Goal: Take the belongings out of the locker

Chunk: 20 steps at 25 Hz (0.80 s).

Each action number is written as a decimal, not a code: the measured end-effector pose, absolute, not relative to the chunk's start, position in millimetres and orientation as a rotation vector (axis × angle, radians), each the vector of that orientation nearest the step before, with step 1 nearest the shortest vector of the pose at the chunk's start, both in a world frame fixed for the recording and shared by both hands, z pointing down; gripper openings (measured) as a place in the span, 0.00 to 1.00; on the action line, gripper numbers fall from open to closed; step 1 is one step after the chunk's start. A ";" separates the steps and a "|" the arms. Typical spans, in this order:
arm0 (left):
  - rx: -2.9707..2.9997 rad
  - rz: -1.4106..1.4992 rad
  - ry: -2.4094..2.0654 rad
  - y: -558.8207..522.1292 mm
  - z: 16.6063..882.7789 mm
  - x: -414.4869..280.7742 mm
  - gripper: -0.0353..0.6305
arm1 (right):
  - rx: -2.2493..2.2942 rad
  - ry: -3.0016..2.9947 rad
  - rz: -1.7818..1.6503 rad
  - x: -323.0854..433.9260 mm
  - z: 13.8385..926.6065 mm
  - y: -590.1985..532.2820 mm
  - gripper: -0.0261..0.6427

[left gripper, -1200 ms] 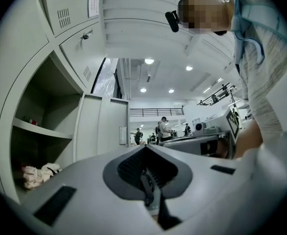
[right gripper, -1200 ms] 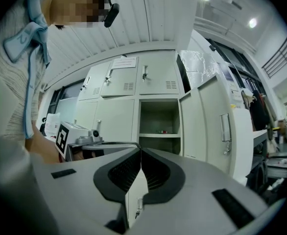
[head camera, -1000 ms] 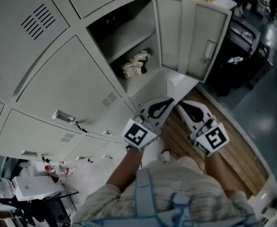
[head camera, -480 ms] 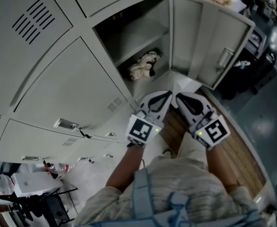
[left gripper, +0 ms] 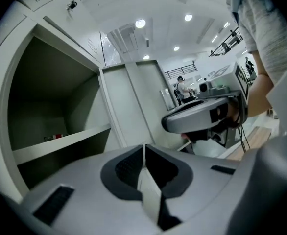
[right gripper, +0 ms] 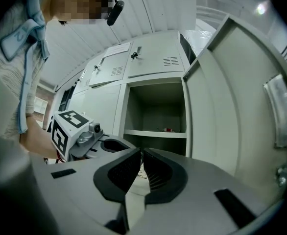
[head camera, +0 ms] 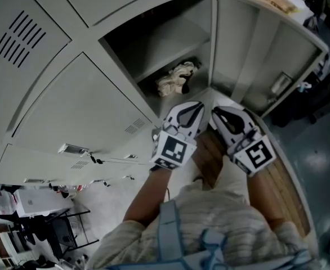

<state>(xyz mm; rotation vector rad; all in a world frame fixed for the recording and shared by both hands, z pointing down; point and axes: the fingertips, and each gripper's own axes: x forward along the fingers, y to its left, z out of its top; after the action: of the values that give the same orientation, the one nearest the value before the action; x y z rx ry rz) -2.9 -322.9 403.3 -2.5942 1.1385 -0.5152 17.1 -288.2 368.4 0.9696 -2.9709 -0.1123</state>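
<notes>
The locker (head camera: 154,44) stands open, its door (head camera: 266,49) swung out to the right. A crumpled white cloth bundle with a dark patch (head camera: 175,79) lies on the floor of the lower compartment, under the inner shelf (head camera: 159,52). A small red thing (right gripper: 169,129) sits on that shelf, also visible in the left gripper view (left gripper: 55,136). My left gripper (head camera: 194,108) is shut and empty, just in front of the opening below the bundle. My right gripper (head camera: 217,112) is beside it, also shut and empty. Both pairs of jaws meet with nothing between them (left gripper: 143,150) (right gripper: 140,153).
Closed locker doors (head camera: 80,111) with keys in their locks run to the left. A wooden bench (head camera: 277,190) lies under my arms. A rack with a white box and bottles (head camera: 35,201) stands at the lower left. A dark cart (head camera: 317,94) is behind the open door.
Both grippers have come closer to the locker opening and stayed shut. The view has shifted, so the door now reaches further right.
</notes>
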 end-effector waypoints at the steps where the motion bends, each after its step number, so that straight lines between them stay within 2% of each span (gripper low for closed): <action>1: -2.589 -0.543 1.153 -328.5 407.4 -2.8 0.06 | 0.965 -2.979 -0.105 19.0 369.3 -290.8 0.04; 13: -2.498 -0.765 1.248 -383.3 428.8 4.4 0.08 | 0.868 -3.009 -0.107 31.0 382.5 -320.4 0.04; 20: -2.443 -0.870 1.263 -406.9 433.4 6.8 0.24 | 0.855 -3.035 -0.090 37.7 383.6 -328.7 0.04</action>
<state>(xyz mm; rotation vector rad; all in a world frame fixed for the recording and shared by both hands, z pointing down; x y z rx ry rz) 6.8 -406.9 433.4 -2.4432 1.2635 -0.8697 37.7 -328.7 383.6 0.8553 -3.0352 -0.0895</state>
